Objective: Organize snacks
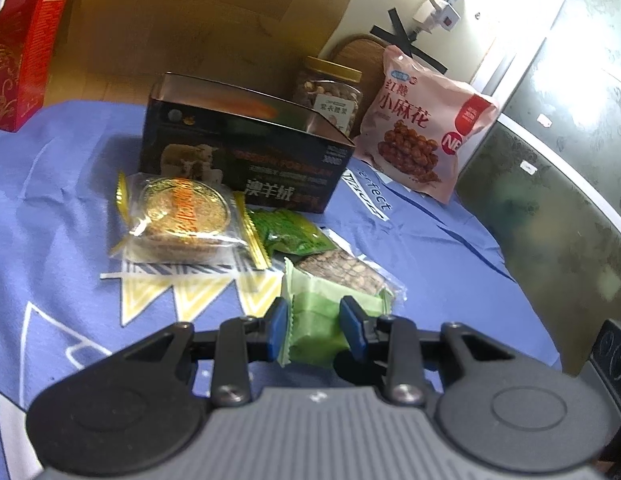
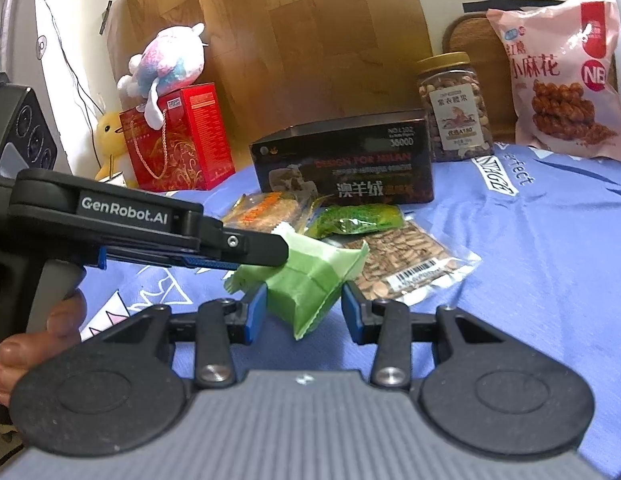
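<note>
Left gripper (image 1: 314, 322) pinches green packet (image 1: 314, 320), likely for the open box (image 1: 246, 152); right gripper (image 2: 304, 312) jaws spread around it.

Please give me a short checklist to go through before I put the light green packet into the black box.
1. The left gripper holds the pale green wrapped snack packet: ok, its fingers are closed on it.
2. Packet is off the blue cloth: ok, it seems lifted.
3. The right gripper is free of the packet: cannot tell; its fingers stand open on either side, very near.
4. The black rectangular cardboard box is open on top: ok.
5. Room inside the box: cannot tell, the inside is hidden.
6. Way to the box: not ok at low height; the round mooncake in clear wrapper and the dark green foil packet lie in front.
</note>
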A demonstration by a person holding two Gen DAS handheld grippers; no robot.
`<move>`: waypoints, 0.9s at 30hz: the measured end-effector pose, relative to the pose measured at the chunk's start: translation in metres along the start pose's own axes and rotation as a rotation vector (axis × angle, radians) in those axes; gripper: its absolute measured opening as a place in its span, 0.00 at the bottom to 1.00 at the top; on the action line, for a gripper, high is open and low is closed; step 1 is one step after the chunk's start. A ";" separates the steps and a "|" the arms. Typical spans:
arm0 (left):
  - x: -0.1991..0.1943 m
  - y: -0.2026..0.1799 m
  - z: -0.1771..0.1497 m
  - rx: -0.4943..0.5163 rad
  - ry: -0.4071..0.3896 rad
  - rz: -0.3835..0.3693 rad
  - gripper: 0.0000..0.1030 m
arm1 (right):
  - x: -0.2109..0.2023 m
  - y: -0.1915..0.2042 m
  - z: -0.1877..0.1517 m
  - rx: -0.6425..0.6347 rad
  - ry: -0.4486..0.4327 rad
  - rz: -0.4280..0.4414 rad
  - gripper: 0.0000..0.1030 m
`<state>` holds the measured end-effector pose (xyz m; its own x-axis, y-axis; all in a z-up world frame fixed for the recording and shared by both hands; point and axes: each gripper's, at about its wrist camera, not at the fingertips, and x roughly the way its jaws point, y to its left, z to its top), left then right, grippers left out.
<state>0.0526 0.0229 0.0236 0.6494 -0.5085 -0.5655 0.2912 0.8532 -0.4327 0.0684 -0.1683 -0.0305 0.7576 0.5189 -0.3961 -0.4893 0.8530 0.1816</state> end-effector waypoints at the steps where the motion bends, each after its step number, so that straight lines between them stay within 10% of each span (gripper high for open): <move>1: -0.001 0.002 0.000 -0.003 -0.003 0.000 0.29 | 0.002 0.002 0.001 -0.004 -0.001 0.000 0.42; 13: -0.001 0.018 0.038 0.000 -0.054 -0.017 0.29 | 0.023 0.013 0.023 -0.029 -0.028 -0.011 0.43; 27: 0.059 0.056 0.156 0.018 -0.128 0.115 0.31 | 0.126 -0.036 0.139 -0.056 -0.033 0.048 0.47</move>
<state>0.2167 0.0589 0.0750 0.7628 -0.3893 -0.5163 0.2215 0.9074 -0.3571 0.2414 -0.1256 0.0382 0.7458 0.5616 -0.3584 -0.5483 0.8230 0.1486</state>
